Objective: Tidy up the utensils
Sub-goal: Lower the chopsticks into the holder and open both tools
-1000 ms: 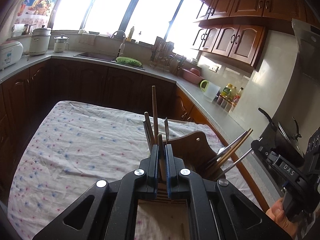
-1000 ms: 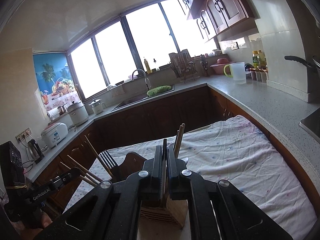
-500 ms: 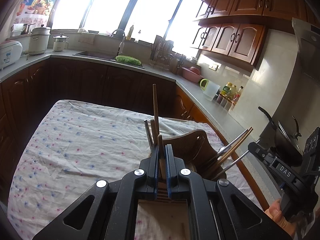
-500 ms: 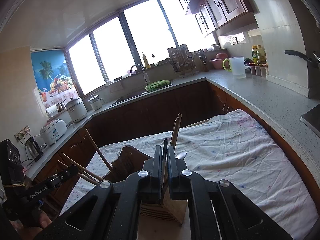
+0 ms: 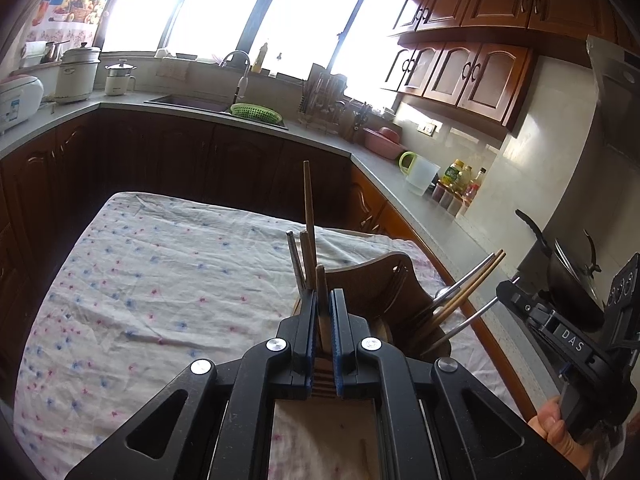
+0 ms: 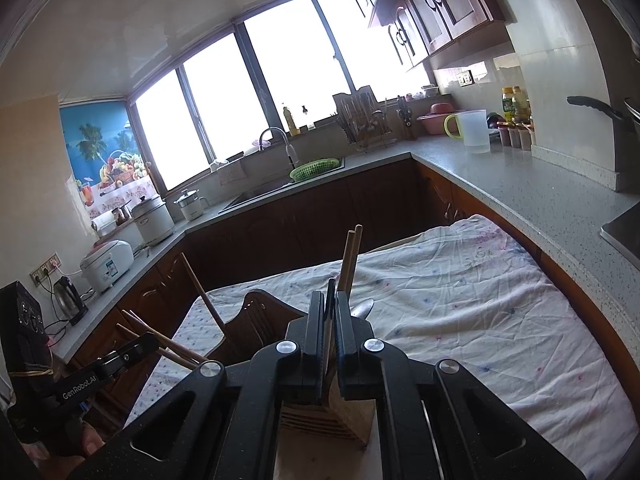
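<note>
Left gripper point(image 5: 323, 312) pinches a chopstick point(image 5: 320, 280); right gripper point(image 6: 329, 312) clamps a dark utensil point(image 6: 330, 292).

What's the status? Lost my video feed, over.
Left gripper shut on a wooden chopstick. Right gripper shut on a dark utensil handle. Both over the wooden utensil holder. Nothing in the way.

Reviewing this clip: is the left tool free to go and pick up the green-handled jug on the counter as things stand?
Probably not. The left tool is shut on a wooden chopstick over the utensil holder, so its grip is taken. The jug stands apart, far back on the counter.
</note>
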Available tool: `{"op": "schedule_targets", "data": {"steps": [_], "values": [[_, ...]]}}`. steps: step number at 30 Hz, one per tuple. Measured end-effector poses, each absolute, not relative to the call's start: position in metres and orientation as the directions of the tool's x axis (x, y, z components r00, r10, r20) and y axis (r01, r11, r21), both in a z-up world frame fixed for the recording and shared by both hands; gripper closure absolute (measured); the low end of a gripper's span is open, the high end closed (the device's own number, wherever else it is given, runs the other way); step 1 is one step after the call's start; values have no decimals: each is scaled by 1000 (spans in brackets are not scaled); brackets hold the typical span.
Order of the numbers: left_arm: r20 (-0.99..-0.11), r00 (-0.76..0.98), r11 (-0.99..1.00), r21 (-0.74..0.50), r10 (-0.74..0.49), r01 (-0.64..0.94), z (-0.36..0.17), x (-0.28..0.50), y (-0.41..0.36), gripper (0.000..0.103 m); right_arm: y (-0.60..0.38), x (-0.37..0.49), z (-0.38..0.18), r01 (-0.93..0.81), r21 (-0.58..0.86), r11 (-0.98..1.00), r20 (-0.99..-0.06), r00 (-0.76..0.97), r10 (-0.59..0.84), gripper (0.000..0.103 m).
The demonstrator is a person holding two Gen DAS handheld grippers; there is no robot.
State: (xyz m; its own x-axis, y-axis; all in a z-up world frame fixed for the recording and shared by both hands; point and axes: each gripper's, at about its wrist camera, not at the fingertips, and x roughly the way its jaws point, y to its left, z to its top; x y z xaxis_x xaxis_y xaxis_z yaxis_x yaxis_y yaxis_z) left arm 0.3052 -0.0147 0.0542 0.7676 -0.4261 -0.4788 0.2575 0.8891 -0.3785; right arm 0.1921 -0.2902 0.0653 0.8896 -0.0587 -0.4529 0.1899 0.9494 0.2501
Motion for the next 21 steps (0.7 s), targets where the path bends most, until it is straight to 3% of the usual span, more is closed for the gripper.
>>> {"op": "schedule_targets", "data": {"steps": [2, 5, 7, 8, 10, 12, 13, 15, 17, 21], "values": [[-483, 766, 890, -380, -423, 252, 55, 303, -15, 93, -291, 190, 66, 190, 254, 948, -450, 891, -58, 93], [-477, 774, 890, -388, -416, 240, 57, 298, -14, 77, -290, 186, 68, 190, 261, 947, -441, 896, -58, 87], [-473, 778, 890, -390, -413, 236, 58, 295, -12, 70, -291, 183, 71, 192, 267, 944, -430, 901, -62, 72], [-474, 779, 891, -390, -410, 232, 58, 293, -12, 68, -291, 181, 73, 193, 268, 944, -421, 905, -65, 60], [-472, 785, 894, -390, -401, 222, 58, 287, -9, 52, -291, 175, 77, 197, 272, 942, -406, 911, -73, 50], [-473, 793, 900, -387, -383, 203, 57, 280, -6, 40, -292, 169, 78, 194, 290, 937, -390, 918, -69, 31], [-475, 797, 902, -387, -374, 192, 55, 277, -4, 32, -293, 165, 79, 193, 297, 935, -382, 922, -70, 27], [-482, 799, 904, -391, -360, 172, 52, 271, 0, 24, -292, 159, 79, 190, 309, 932, -366, 928, -67, 13], [-495, 793, 904, -400, -354, 154, 49, 265, 4, 22, -291, 154, 77, 178, 319, 931, -358, 932, -56, 6], [-509, 783, 899, -416, -356, 138, 44, 252, 10, 22, -288, 144, 70, 168, 331, 929, -368, 929, -37, 5]]}}
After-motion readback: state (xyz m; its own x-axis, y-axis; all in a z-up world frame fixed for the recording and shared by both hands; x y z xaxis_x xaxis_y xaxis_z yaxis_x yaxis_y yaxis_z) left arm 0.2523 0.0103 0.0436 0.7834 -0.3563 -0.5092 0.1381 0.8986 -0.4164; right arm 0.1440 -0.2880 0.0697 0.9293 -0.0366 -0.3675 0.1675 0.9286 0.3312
